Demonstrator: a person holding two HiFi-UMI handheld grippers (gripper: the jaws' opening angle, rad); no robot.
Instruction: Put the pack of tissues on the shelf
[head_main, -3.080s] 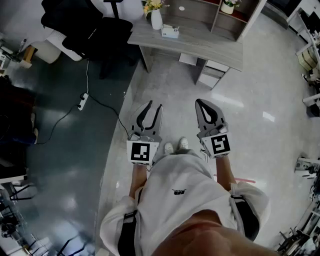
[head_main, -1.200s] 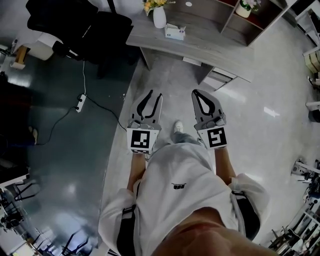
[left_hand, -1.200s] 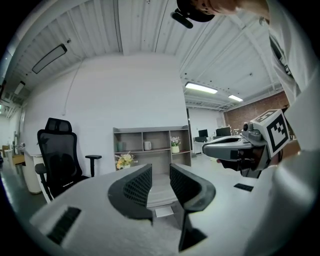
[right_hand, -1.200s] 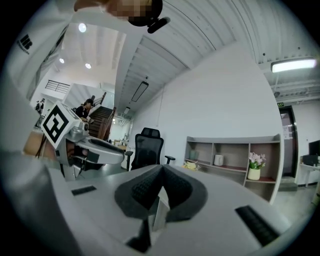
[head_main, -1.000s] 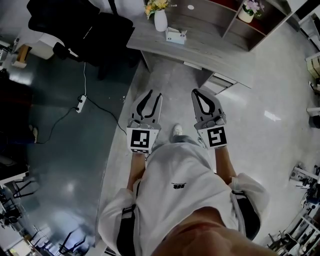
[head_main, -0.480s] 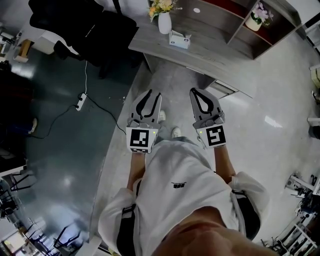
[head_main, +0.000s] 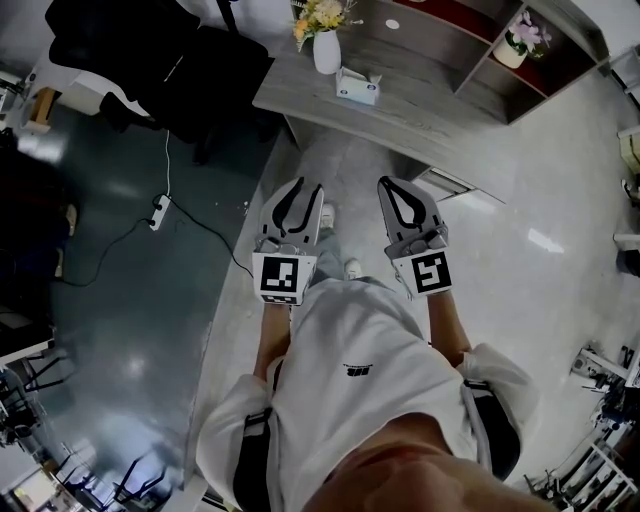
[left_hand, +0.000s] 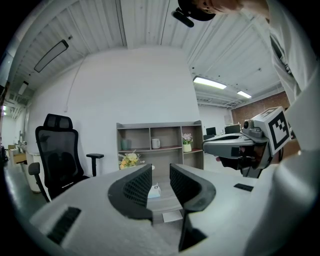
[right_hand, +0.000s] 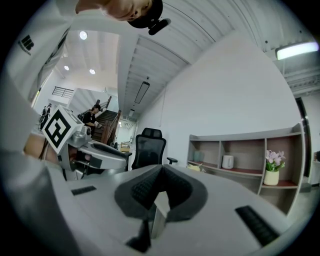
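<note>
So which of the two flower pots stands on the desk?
The tall white vase of yellow flowers, beside the white tissue pack; the pink-flowered white pot sits in a shelf compartment.

Tissue pack (head_main: 357, 87) on grey desk (head_main: 425, 118)

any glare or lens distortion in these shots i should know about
Head view: ceiling-light glare on the glossy floor, edges bent. Left gripper view: heavy fisheye, black corners, shelf in focus. Right gripper view: same fisheye, ceiling light blown out at upper right.
</note>
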